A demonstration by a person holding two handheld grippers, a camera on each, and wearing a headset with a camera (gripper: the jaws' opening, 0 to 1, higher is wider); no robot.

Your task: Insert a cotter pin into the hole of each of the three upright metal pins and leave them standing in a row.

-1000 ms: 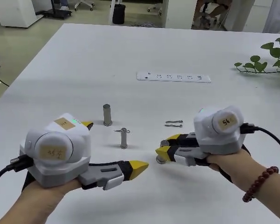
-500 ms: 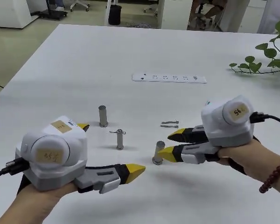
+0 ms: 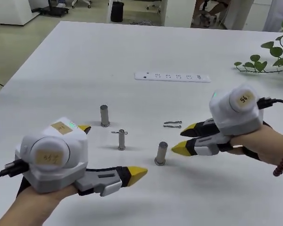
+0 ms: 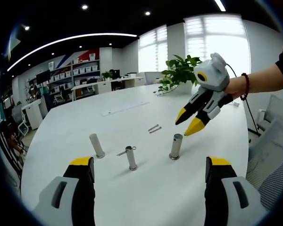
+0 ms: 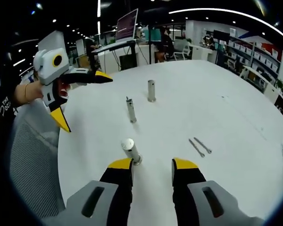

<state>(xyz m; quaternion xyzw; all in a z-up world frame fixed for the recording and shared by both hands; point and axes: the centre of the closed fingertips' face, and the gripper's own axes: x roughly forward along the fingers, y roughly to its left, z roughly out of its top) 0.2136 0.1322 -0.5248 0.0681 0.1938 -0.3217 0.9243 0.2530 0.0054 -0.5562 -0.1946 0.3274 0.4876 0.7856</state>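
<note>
Right claw (image 3: 180, 140) beside upright pin (image 3: 161, 153)

Brightness: bright, even indoor light on the white table (image 3: 85, 70).
Source: ceiling lights (image 4: 85, 6) overhead; a window (image 4: 212, 33) glares white in the left gripper view.
Shadows: soft, pale, beside the metal pins (image 3: 161, 153).
Distortion: gripper views bulge, lines bending toward the edges.
Focus: sharp, no blur.

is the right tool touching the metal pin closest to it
Apart. In the head view a strip of white table shows between the nearest metal pin and the lower yellow tip of the right tool; the pin stands free.
</note>
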